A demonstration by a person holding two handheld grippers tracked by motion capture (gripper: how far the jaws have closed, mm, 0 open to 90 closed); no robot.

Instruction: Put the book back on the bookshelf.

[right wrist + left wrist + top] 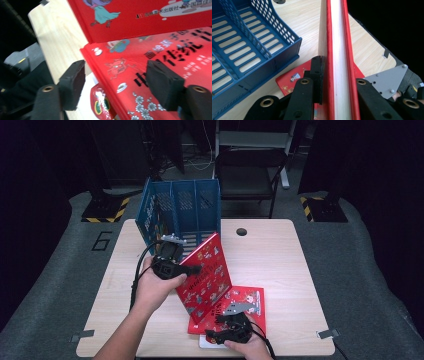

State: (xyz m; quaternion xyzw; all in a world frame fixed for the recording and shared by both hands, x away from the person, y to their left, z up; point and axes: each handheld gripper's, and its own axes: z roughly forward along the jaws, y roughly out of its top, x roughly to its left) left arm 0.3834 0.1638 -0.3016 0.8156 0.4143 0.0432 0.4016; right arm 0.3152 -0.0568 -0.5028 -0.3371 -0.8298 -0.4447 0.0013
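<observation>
Down at six o'clock, the right gripper (232,324) sits open over a flat red book (245,302). Higher, the left gripper (192,269) squeezes a standing red book (205,277). Far at eleven o'clock waits the blue rack (192,207).

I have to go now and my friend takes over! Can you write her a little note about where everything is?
Left gripper: shut on the upright red book, held by its edge, tilted, in front of the blue file rack.
Right gripper: fingers open around a corner of the second red book, which lies flat on the table; not pressing it.
Done: one book lifted.
Left: probably both books go in the rack.
</observation>
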